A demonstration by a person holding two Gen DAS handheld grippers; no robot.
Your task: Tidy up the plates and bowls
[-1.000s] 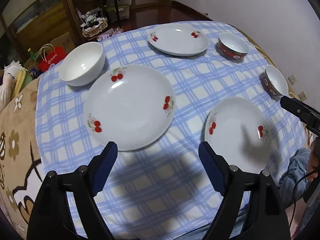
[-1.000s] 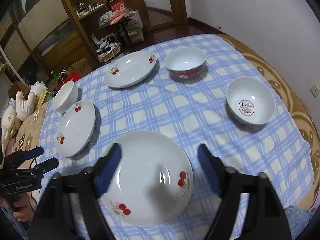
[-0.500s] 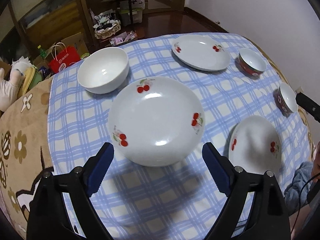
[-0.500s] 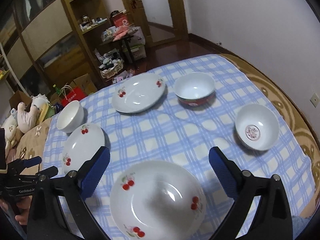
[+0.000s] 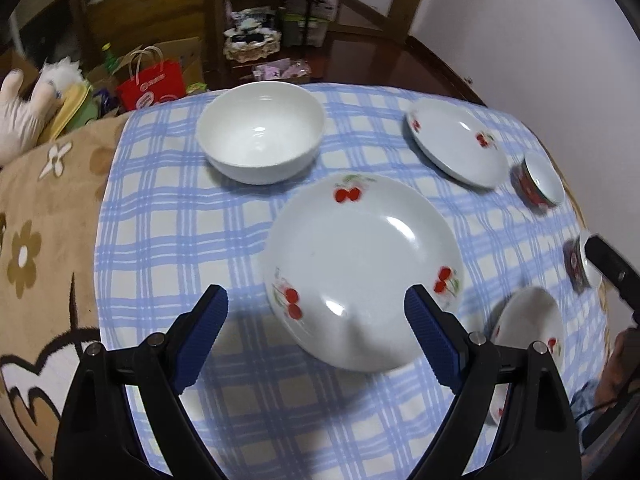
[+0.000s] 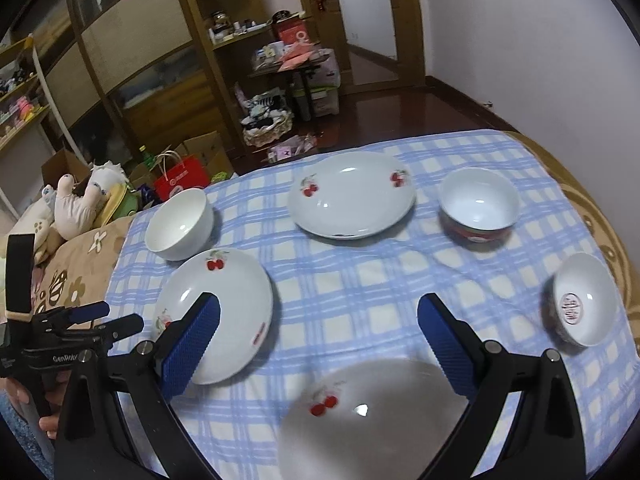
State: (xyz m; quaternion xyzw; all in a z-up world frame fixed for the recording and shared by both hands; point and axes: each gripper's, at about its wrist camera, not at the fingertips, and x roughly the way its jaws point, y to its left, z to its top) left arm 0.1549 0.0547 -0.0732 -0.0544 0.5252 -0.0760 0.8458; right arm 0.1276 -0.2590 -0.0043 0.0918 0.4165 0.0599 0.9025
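Note:
My left gripper (image 5: 316, 304) is open and empty, low over the near rim of a white cherry plate (image 5: 360, 268) on the blue-checked cloth (image 5: 180, 240). Behind it sits a plain white bowl (image 5: 260, 136). My right gripper (image 6: 320, 312) is wide open and empty above the cloth (image 6: 360, 280), just beyond another cherry plate (image 6: 372, 416). A third cherry plate (image 6: 352, 194) lies at the back, with a red-sided bowl (image 6: 478, 208) to its right. At the right edge is a bowl with a red emblem (image 6: 580, 304). The left gripper (image 6: 120, 316) shows at far left.
The table is round, with a brown flowered cover (image 5: 36, 240) under the cloth. Beyond its far edge are a red paper bag (image 6: 182, 178), stuffed toys (image 6: 76, 204), wooden shelving (image 6: 132, 52) and a cluttered low table (image 6: 296, 64). A person's hand (image 6: 48, 424) holds the left gripper.
Both grippers' jaws have widened. The left view has swung left, bringing the cherry plate between its fingers and the white bowl nearer. In the right view the near plate has slid to the bottom edge.

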